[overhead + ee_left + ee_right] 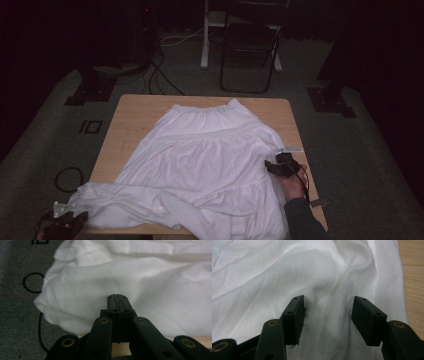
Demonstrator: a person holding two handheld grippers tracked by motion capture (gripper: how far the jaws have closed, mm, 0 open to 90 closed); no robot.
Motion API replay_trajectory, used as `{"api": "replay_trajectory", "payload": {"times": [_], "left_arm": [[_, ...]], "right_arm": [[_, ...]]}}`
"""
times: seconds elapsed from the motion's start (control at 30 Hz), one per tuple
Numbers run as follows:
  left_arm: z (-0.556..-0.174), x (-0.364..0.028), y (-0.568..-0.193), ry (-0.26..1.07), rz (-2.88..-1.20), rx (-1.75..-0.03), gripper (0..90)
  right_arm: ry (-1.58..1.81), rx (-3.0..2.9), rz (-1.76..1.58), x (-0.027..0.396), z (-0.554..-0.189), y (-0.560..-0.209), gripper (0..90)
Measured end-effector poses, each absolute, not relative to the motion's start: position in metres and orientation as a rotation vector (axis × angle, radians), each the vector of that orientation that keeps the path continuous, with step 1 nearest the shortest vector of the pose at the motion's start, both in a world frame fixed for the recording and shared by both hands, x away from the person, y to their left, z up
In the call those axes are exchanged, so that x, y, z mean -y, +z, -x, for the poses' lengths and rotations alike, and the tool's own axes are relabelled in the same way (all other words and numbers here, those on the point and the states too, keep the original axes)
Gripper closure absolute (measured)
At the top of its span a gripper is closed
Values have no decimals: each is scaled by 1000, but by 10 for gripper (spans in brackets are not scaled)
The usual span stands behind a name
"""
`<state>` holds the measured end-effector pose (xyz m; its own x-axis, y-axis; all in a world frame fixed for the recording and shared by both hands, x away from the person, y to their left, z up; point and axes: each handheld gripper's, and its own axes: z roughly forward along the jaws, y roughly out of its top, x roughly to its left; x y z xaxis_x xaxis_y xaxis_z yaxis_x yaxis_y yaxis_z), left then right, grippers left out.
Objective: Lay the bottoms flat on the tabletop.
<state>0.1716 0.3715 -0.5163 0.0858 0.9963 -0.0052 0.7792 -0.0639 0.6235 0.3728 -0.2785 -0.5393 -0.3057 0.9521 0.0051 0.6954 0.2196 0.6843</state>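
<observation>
Dim, murky room; close gripper views soft, slightly blurred.

The left gripper (117,298) is matte black: two flat rectangular pads, each with small round holes near its base, carried on rounded link arms pinned with brass-coloured rivets. In the high view its body (64,223) is a dark block with a pale plate on top. The right gripper (328,312) has the same black, blocky pads with small holes and brass-ringed pivots. A grey plate sits on its body (283,164), and a thin dark cable trails back along the hand (293,186). The person wears a dark grey sleeve (300,220).
</observation>
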Motion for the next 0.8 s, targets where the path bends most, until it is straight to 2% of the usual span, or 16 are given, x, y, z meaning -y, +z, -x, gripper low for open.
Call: {"api": "replay_trajectory", "payload": {"times": [0.03, 0.07, 0.1, 0.17, 0.27, 0.37, 0.5, 0.63, 0.67, 0.7, 0.77, 0.8], "left_arm": [[-172, -372, -516, 605, -1897, -1744, 808], [-175, -368, -514, 611, -1890, -1727, 808], [-185, -360, -509, 620, -1893, -1689, 726], [-191, -355, -507, 625, -1889, -1667, 628], [-220, -327, -500, 599, -1892, -1546, 495], [-243, -303, -503, 582, -1969, -1460, 370], [-265, -286, -512, 542, -2014, -1417, 316], [-274, -282, -526, 447, -2090, -1420, 337], [-274, -282, -526, 447, -2090, -1420, 446], [-267, -281, -525, 437, -2128, -1407, 615], [-256, -282, -519, 443, -2147, -1398, 795], [-248, -284, -515, 446, -2147, -1392, 836]], "right_arm": [[828, -2081, -1522, 278, -373, -539, 435], [828, -2081, -1522, 278, -373, -539, 435], [829, -2080, -1523, 278, -373, -539, 435], [829, -2079, -1524, 278, -373, -539, 435], [830, -2080, -1523, 279, -373, -539, 434], [831, -2077, -1522, 279, -373, -540, 435], [835, -2076, -1519, 279, -372, -540, 435], [838, -2074, -1519, 279, -372, -540, 434], [838, -2074, -1519, 279, -372, -540, 434], [844, -2070, -1517, 279, -372, -541, 434], [850, -2066, -1515, 279, -371, -541, 434], [850, -2065, -1513, 279, -371, -541, 434]]}}
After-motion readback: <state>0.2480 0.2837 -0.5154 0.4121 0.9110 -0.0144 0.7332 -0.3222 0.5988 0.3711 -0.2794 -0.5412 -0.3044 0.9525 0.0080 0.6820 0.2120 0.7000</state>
